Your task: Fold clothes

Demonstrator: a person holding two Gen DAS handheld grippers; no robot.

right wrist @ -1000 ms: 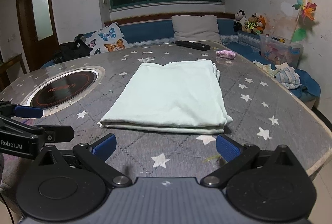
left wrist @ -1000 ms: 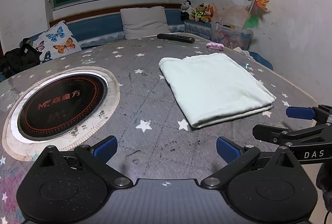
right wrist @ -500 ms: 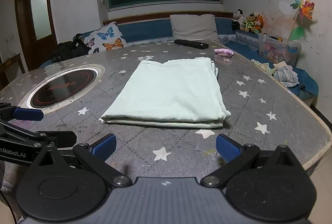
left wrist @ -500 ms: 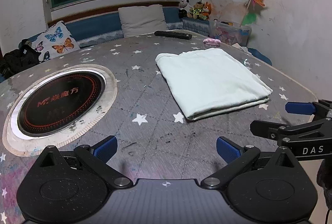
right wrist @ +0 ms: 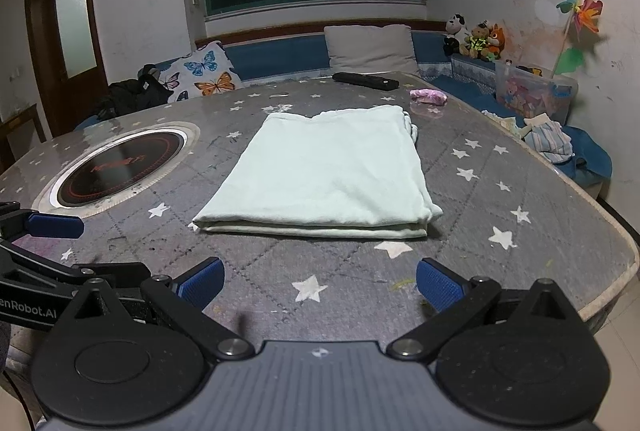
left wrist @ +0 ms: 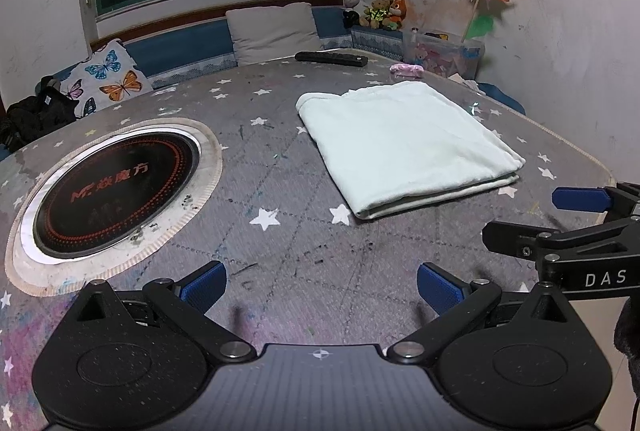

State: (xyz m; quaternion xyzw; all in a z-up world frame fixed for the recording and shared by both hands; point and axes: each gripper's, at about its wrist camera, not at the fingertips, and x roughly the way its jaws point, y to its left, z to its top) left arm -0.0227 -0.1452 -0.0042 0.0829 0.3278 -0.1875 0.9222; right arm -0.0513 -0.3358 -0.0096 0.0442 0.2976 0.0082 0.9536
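A pale green garment point(left wrist: 404, 143) lies folded into a flat rectangle on the grey star-patterned table point(left wrist: 280, 239); it also shows in the right wrist view point(right wrist: 328, 175). My left gripper point(left wrist: 320, 285) is open and empty, held above the table's near edge, left of and short of the garment. My right gripper point(right wrist: 318, 283) is open and empty, held back from the garment's near folded edge. The right gripper shows at the right of the left wrist view point(left wrist: 576, 227), and the left gripper at the left of the right wrist view point(right wrist: 48, 251).
A round black induction plate point(left wrist: 116, 191) is set into the table at the left. A black remote point(left wrist: 331, 58) and a pink item point(left wrist: 407, 70) lie at the far edge. The table edge point(right wrist: 600, 307) runs close on the right. A bench with cushions and toys stands beyond.
Both grippers have drawn back and risen a little from the folded garment, staying open. The garment has not moved.
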